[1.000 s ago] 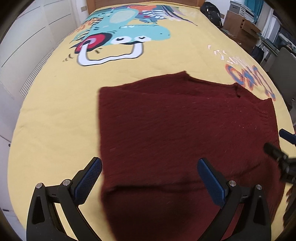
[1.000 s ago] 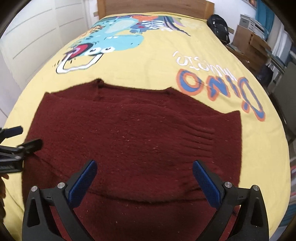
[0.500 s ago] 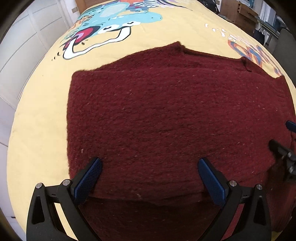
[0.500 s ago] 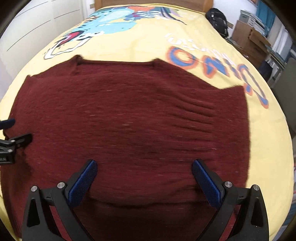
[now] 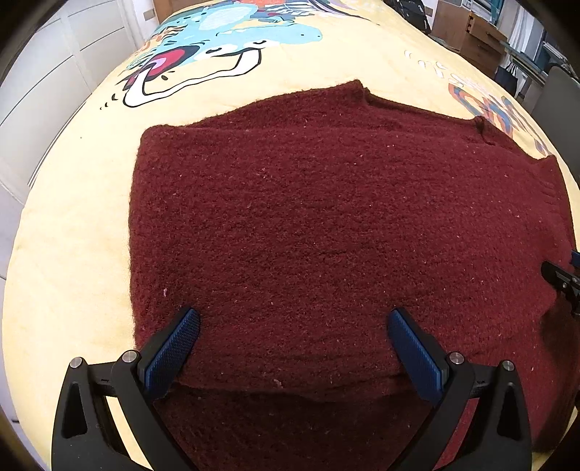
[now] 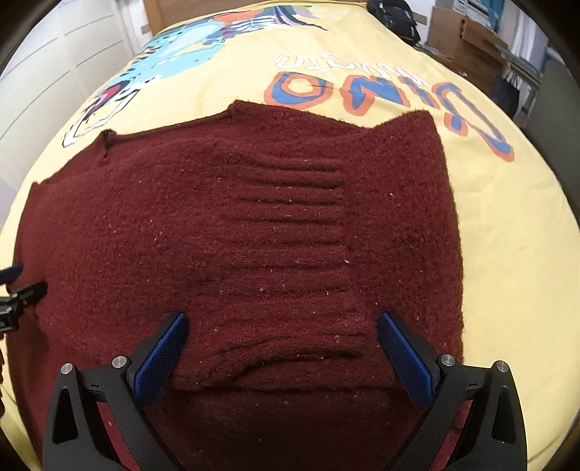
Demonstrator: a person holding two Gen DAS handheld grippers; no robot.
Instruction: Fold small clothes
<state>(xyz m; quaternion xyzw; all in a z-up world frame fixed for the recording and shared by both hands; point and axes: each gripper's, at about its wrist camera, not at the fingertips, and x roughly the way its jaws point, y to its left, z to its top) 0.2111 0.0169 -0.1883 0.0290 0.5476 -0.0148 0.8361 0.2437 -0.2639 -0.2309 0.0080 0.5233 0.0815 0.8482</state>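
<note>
Nearest the left wrist camera, the left claw (image 5: 293, 347) is spread wide with nothing between its blue pads (image 5: 173, 351); both fingers hang just above the near folded edge of the dark red knit sweater (image 5: 326, 224). A fold line crosses under the fingers, and a lower layer of the same knit shows toward 6 o'clock. At 3 o'clock in this view a black tip of the right claw (image 5: 560, 280) pokes in over the sweater's edge.

In the right wrist view the right claw (image 6: 282, 347) is likewise wide open and holds nothing — its pads (image 6: 406, 357) straddle a small ridge in the fabric near the fold. The left claw's tip (image 6: 21, 293) shows at 9 o'clock, at the sweater's (image 6: 253, 232) side edge.

Farther out, the sweater lies flat on the bed, a ribbed cuff (image 6: 290, 203) of a folded-in sleeve lying across its middle. Its far edge — with the neckline notch (image 5: 362, 88) — lies toward 12 o'clock.

Beyond it stretches the yellow bedspread (image 5: 72, 224) with a cartoon dinosaur print (image 5: 224, 40) at 11 o'clock and orange-and-blue lettering (image 6: 366, 90) at 1 o'clock. A wooden headboard (image 6: 224, 9) and cardboard boxes (image 6: 467, 36) sit farthest away.
</note>
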